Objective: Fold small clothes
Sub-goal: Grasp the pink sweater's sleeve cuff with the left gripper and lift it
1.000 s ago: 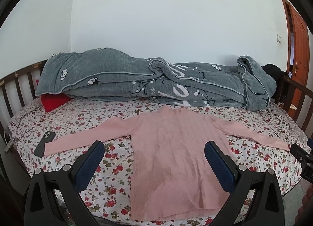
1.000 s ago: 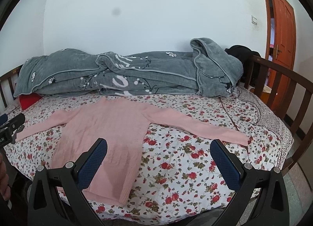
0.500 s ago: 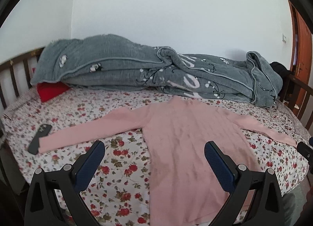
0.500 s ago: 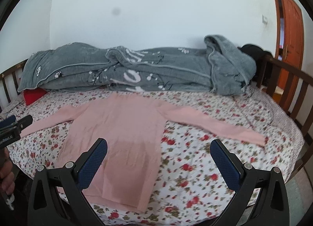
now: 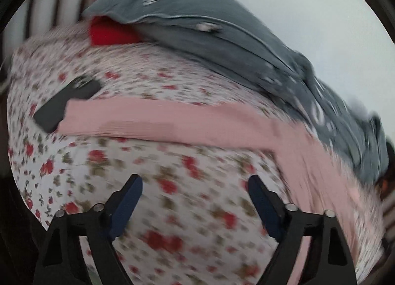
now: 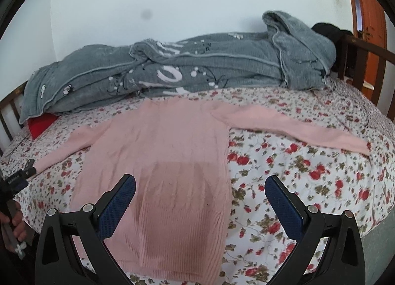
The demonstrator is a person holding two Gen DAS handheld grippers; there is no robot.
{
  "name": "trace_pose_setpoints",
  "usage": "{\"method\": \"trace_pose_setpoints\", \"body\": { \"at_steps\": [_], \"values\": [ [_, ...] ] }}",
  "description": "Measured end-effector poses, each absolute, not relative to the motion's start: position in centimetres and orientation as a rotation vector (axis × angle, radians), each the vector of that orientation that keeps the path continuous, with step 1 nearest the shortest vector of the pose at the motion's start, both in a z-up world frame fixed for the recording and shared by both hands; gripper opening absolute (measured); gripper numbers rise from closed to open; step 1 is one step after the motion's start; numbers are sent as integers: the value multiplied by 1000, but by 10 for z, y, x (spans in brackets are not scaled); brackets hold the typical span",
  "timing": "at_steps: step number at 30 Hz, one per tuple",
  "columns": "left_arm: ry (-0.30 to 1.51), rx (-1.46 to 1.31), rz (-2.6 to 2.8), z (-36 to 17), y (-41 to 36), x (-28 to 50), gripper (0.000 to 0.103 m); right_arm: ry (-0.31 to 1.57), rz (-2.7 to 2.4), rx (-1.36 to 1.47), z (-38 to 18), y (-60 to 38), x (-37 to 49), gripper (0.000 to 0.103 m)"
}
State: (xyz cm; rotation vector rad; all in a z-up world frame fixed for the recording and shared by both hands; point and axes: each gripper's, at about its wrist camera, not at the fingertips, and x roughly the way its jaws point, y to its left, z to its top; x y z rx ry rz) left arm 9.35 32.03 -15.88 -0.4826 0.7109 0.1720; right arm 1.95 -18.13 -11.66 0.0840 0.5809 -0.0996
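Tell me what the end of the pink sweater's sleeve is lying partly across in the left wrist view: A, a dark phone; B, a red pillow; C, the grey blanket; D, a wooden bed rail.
A: the cuff of the pink sweater overlaps one edge of the dark phone on the floral sheet, well apart from the red pillow and grey blanket.

A floral bedsheet (image 6: 308, 176) covers the bed. Along the bed's far edge lies a rumpled grey blanket (image 6: 197, 70), with a red cushion (image 6: 40, 123) tucked under its left end. A dark phone (image 5: 66, 103) rests near the left edge. An orange door (image 6: 367, 20) stands behind the far right corner.
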Motion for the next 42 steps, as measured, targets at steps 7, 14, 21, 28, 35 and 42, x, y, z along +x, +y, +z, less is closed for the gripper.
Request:
{"method": "trace_pose_setpoints", "body": {
  "at_steps": [7, 14, 21, 28, 35, 42],
  "values": [
    [700, -683, 249, -187, 393, 104, 72, 620, -99, 105, -137, -183, 33, 92],
    [678, -807, 231, -210, 424, 125, 57, 636, -103, 84, -150, -180, 45, 86],
    [635, -856, 263, -216, 447, 137, 36, 644, -113, 52, -156, -174, 52, 87],
    [614, -774, 320, -198, 446, 141, 10, 657, -122, 59, -159, -190, 59, 87],
    [541, -587, 267, -125, 390, 166, 9, 631, -122, 51, -148, -215, 74, 86],
    [502, -439, 143, -68, 283, 210, 9, 555, -97, 44, -125, -241, 99, 87]
  ]
}}
